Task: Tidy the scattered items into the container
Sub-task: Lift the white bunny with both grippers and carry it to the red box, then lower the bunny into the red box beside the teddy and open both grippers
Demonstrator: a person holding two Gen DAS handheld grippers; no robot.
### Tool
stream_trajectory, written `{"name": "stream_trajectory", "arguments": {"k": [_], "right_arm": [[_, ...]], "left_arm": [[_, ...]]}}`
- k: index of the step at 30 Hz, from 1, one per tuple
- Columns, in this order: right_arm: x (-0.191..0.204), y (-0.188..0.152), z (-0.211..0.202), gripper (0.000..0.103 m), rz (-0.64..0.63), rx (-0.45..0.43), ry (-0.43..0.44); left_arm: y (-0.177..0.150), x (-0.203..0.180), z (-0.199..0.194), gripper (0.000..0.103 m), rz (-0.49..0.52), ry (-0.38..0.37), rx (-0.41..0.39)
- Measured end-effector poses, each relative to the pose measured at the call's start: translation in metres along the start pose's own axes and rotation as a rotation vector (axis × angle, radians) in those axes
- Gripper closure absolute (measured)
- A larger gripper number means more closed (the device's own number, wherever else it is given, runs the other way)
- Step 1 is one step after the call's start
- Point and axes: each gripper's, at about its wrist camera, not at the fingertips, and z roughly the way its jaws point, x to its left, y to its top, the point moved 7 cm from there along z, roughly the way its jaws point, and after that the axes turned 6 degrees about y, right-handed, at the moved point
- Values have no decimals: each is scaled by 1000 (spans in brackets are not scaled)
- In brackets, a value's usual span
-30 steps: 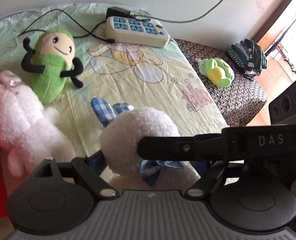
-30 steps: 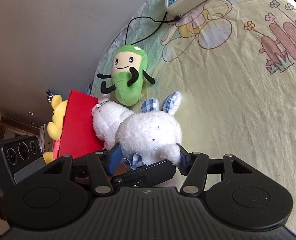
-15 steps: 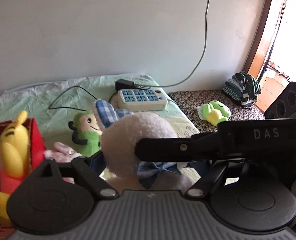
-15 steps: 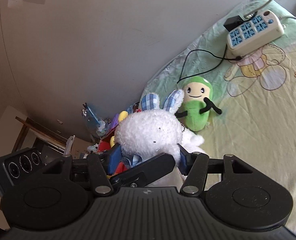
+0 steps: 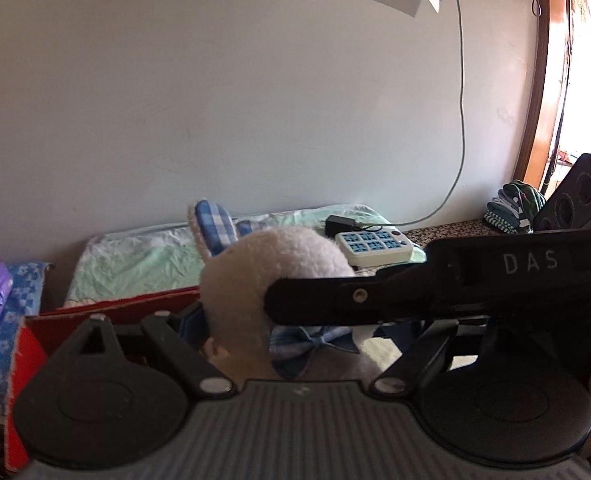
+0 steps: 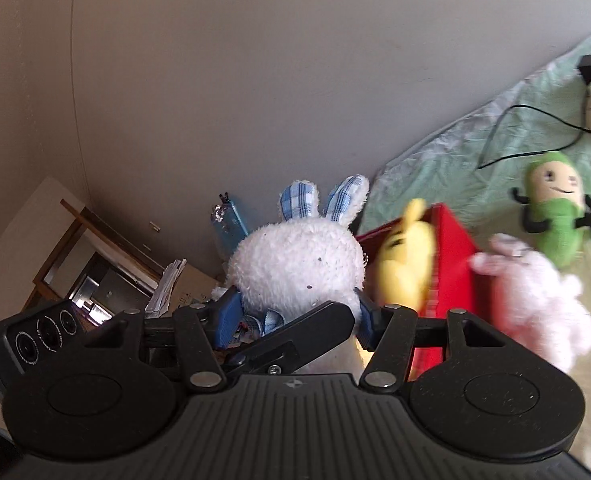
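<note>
Gripping the fluffy white plush rabbit with blue-checked ears (image 6: 295,268) in my right gripper (image 6: 291,324): blue finger pads (image 6: 227,320) pressed into its sides just below the head, clamped. Rabbit is upright, long axis vertical, ears pointing up toward the wall, dotted face toward the right wrist camera. My left gripper (image 5: 295,320) also has the rabbit (image 5: 271,264) between its fingers; its blue-checked bow (image 5: 311,344) sits right at the jaws, but the contact is hidden, so I cannot tell whether that one is clamped. A black bar across the left view reads "DAS".

Rabbit is off the bed, just beside the red cardboard box (image 6: 451,264), on its wall-facing side. Yellow plush toy (image 6: 405,264) sticks up inside the box. Pale pink plush (image 6: 535,304) leans against the box's outer wall; green bean-shaped plush with black arms (image 6: 555,216) lies on the light green bedsheet (image 6: 435,168) beyond.
</note>
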Motion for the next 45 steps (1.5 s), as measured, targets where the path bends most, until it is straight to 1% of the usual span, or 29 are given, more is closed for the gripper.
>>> {"name": "stream_trajectory", "arguments": {"k": [4,9,11,13,15,16,19,21,23,25,27,30,33,35,38,41,42,43,45], "right_arm": [[17,-13,47,43,-66,17,-23],[20,-24,95,44,-98,31,-55],[17,-26,110,46,-134,25,-76],[11,-28,122,47,-159,28,-119],[4,-31,133,47,-162,42,-163],[2,-33,138,48,-167,49,-186],[-3,-35,146,50,-203,43,-243],[-5,-36,153,50,-224,36,-286],[-12,-35,161,50,-218,44,-334],[-20,-35,167,50,-198,76,-377],[-26,-36,171,50,-198,117,-423],[-32,-42,177,50,-225,193,-477],[-30,-46,181,50,-250,237,-507],[-29,-47,181,51,-222,269,-521],[-25,-46,180,53,-189,306,-514],[-32,-46,186,53,-183,348,-518],[-36,-46,189,53,-181,359,-521],[-38,-46,192,52,-180,368,-525],[-38,-46,195,51,-188,392,-533]], "left_arm": [[-11,49,-1,16,11,7,18],[-27,97,16,15,15,-22,72],[-32,112,30,15,16,-46,115],[-39,124,46,15,5,-73,175],[-46,132,59,15,0,-86,225],[-50,136,65,15,17,-84,247],[-54,137,77,16,83,-75,282],[-57,139,86,15,112,-98,320],[-63,142,96,15,141,-102,359],[-70,143,105,15,161,-103,406],[-78,141,107,16,175,-118,440],[-86,136,104,15,196,-164,472],[-88,133,103,15,215,-173,491],[-86,133,100,15,198,-190,489],[-85,133,98,15,193,-196,484],[-87,134,107,15,186,-191,515],[-84,136,108,15,165,-195,515],[-83,137,110,15,160,-183,510],[-85,137,111,15,172,-177,520]]}}
